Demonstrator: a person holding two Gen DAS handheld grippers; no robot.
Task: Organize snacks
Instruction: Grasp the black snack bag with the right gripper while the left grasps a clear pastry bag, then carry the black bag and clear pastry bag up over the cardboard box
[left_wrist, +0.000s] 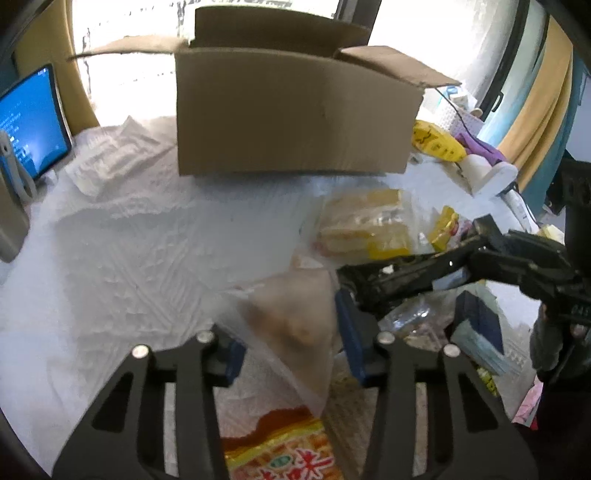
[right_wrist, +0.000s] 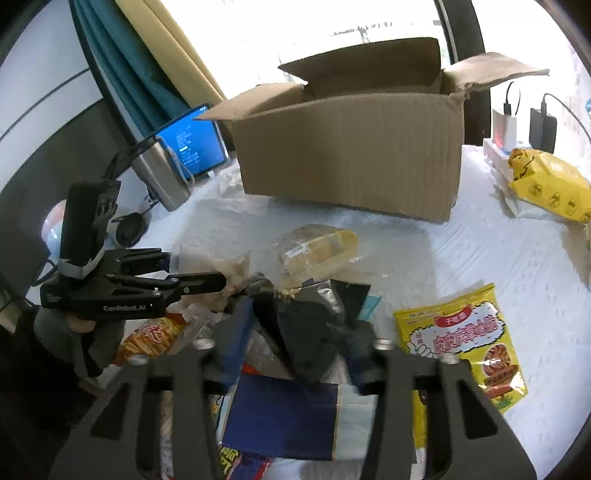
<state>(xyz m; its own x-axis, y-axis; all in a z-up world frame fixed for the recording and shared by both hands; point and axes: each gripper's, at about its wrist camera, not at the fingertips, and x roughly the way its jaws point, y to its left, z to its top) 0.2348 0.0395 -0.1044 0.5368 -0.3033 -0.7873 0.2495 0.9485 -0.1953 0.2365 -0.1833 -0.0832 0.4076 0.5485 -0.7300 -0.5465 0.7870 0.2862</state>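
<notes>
Snacks lie heaped on the white tablecloth (left_wrist: 110, 266) right under my tongs. My left gripper (left_wrist: 291, 350) is clamped on a clear bag (left_wrist: 291, 314) with something pale brown inside, the blue pads pinching its plastic. My right gripper (right_wrist: 299, 339) is squeezed onto a dark packet (right_wrist: 310, 332), crumpled between its pads. Under it sits a navy packet (right_wrist: 284, 417); just to the right, a yellow snack bag (right_wrist: 461, 343) lies flat. Below my left one, an orange-red packet (left_wrist: 284, 450). Past both, a see-through pack of yellow cakes (left_wrist: 365, 225). Behind that, the open cardboard box (left_wrist: 291, 114) stands upright, flaps out. Far left, a blue-lit tablet (left_wrist: 33, 122). Another yellow bag (right_wrist: 546, 184) rests beside the box's right end.
</notes>
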